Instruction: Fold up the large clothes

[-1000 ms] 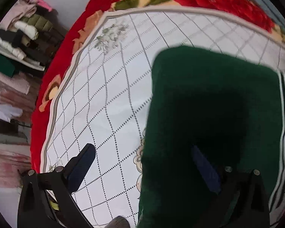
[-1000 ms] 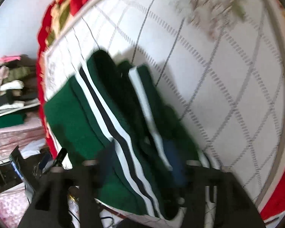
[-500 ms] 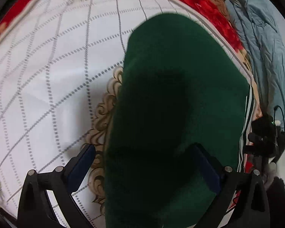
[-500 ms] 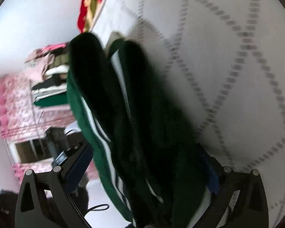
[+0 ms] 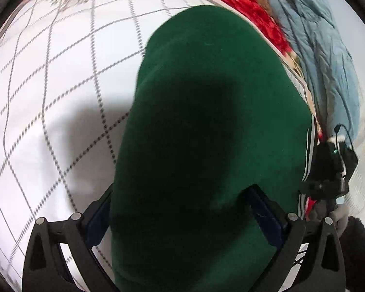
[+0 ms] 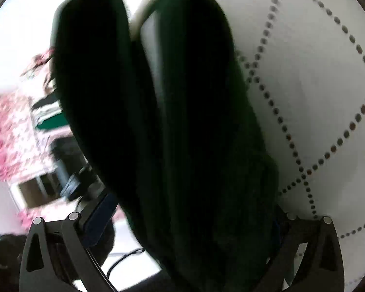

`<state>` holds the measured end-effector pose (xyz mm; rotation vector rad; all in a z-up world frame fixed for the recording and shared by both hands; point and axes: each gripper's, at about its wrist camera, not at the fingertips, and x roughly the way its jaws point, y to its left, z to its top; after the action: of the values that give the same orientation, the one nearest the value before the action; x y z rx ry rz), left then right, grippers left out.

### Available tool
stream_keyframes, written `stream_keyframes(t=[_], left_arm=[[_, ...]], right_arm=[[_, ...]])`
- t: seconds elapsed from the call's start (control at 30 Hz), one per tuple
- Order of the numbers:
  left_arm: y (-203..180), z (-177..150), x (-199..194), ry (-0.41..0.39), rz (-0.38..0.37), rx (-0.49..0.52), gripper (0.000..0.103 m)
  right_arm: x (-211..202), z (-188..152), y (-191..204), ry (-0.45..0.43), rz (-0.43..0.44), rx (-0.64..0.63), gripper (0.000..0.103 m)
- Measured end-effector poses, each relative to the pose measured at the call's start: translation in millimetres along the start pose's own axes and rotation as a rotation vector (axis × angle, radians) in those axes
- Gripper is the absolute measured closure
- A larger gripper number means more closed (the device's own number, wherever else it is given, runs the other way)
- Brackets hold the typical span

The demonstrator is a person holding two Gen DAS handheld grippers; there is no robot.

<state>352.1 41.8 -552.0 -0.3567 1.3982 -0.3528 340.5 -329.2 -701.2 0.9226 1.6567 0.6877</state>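
- Both cameras sit lower and closer to the green garment (image 5: 206, 121) than one second earlier; the stacked clothes seen at the left edge of the left wrist view have left that frame, and a blue quilted cover (image 5: 328, 56) now shows at the upper right.
- Bed cover (image 5: 48, 97), white with a dotted diamond grid: it carries the garment, which lies on it in a compact block.
- Garment, right wrist view (image 6: 182, 121): two thick dark lobes stand side by side with a pale stripe between them, indicating several stacked layers. Judgement: the main folds are done; what remains is release, squaring of the edges, or transfer to a pile.
- Left gripper (image 5: 182, 221): the jaws straddle the near end of the folded block. Whether the pads press on the cloth cannot be told.
- Right gripper (image 6: 189, 219): the jaws have just been opening and stand wide, with the garment between them; the right-side pad is hidden behind cloth. The grip reads as released.
- Right gripper, seen from the left wrist view (image 5: 328, 170): it sits at the garment's striped edge.
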Motion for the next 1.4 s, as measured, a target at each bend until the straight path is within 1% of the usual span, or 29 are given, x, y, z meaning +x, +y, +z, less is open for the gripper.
stream_keyframes(t=[0.03, 0.1, 0.13, 0.17, 0.23, 0.3, 0.43, 0.57, 0.6, 0.67, 0.73, 0.83, 0.93, 1.0, 1.07, 1.2, 1.3, 1.33, 1.4], left_arm=[[-5.4, 2.8, -0.7, -0.012, -0.006, 0.021, 0.001], [-13.9, 5.7, -5.1, -0.046, 0.022, 0.049, 0.001], [-14.9, 6.1, -8.6, -0.06, 0.025, 0.067, 0.002], [-17.9, 9.0, -11.6, -0.068, 0.025, 0.081, 0.003], [-20.2, 14.6, -20.4, -0.08, 0.006, 0.088, 0.004], [-22.7, 20.8, -27.2, -0.084, -0.004, 0.089, 0.004], [-29.2, 36.2, -35.9, -0.093, -0.002, 0.123, 0.004], [-32.9, 57.2, -49.1, -0.125, -0.011, 0.133, 0.004], [-34.8, 64.1, -51.4, -0.136, -0.009, 0.135, 0.004], [-42.1, 84.9, -56.4, -0.163, -0.013, 0.135, 0.004], [-48.0, 104.9, -61.8, -0.189, -0.019, 0.135, 0.004], [-52.8, 143.5, -69.9, -0.231, -0.024, 0.136, 0.004], [-54.3, 190.1, -70.0, -0.264, -0.02, 0.142, 0.004], [-55.4, 225.8, -62.8, -0.276, -0.004, 0.148, 0.004], [-45.4, 250.3, -59.9, -0.279, 0.004, 0.142, 0.004], [-35.7, 313.5, -29.5, -0.26, 0.021, 0.122, 0.004], [-21.2, 351.3, 7.3, -0.208, 0.031, 0.108, 0.004], [-18.5, 362.7, 18.1, -0.189, 0.052, 0.108, 0.004], [-12.9, 371.3, 40.6, -0.147, 0.109, 0.125, 0.004]], right_arm=[[1.9, -1.1, 5.7, -0.025, -0.004, -0.001, 0.0], [2.6, -4.9, 15.0, -0.068, -0.024, 0.004, 0.016], [1.6, -6.4, 18.5, -0.087, -0.027, 0.015, 0.028], [-1.0, -9.9, 22.8, -0.108, -0.016, 0.024, 0.037], [-4.5, -14.5, 32.3, -0.135, -0.013, 0.025, 0.043], [-5.9, -16.7, 43.5, -0.146, -0.004, 0.023, 0.045], [-9.2, -11.3, 64.8, -0.17, 0.007, 0.011, 0.047], [-22.7, 10.9, 92.1, -0.199, 0.008, -0.007, 0.047], [-32.6, 19.5, 95.3, -0.205, 0.013, -0.008, 0.047], [-46.8, 38.1, 110.7, -0.218, 0.019, -0.02, 0.047], [-55.1, 64.1, 129.1, -0.228, 0.025, -0.028, 0.047], [-73.9, 105.8, 154.7, -0.239, 0.025, -0.056, 0.047], [-88.6, 162.4, 179.0, -0.243, 0.026, -0.085, 0.047], [-92.7, 209.7, 193.0, -0.239, 0.019, -0.095, 0.047], [-94.2, 259.4, 203.5, -0.229, 0.008, -0.102, 0.047], [-91.4, 350.2, 215.0, -0.201, -0.019, -0.105, 0.047], [-84.7, 409.5, 217.8, -0.186, -0.049, -0.08, 0.047], [-81.6, 426.7, 216.9, -0.184, -0.077, -0.073, 0.047], [-79.9, 451.6, 205.4, -0.188, -0.157, -0.033, 0.047]])
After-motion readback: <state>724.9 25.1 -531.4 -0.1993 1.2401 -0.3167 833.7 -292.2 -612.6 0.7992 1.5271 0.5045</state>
